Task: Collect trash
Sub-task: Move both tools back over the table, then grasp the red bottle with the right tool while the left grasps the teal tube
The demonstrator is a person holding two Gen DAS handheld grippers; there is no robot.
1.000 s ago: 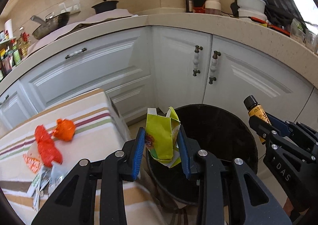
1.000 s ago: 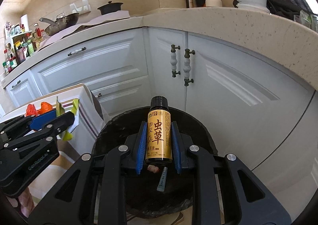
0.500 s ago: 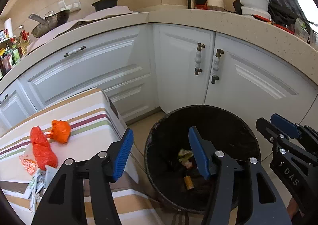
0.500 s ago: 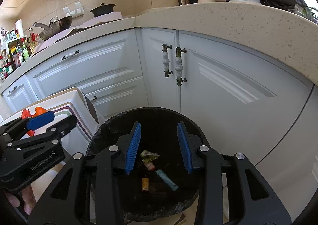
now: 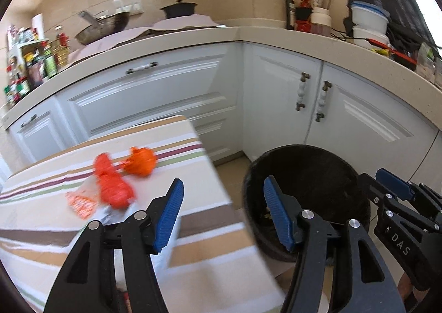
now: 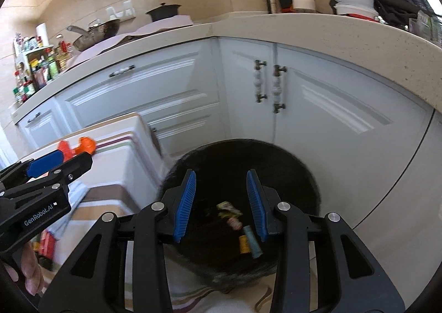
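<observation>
Claws (image 5: 222, 213) (image 6: 221, 202) apart, both empty

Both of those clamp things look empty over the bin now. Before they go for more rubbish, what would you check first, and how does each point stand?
1. Left gripper empty: ok, its jaws have just been opening and nothing is between them.
2. Right gripper empty: ok, open over the trash bin, jaws just opened.
3. Dropped items inside the bin: ok, a small bottle and wrappers lie at the bottom.
4. Trash left on the striped tablecloth: not ok, orange wrappers lie there.
5. Path from left gripper to those wrappers: ok, nothing stands between.
6. Exact number of pieces left: cannot tell, the view is blurred.
</observation>
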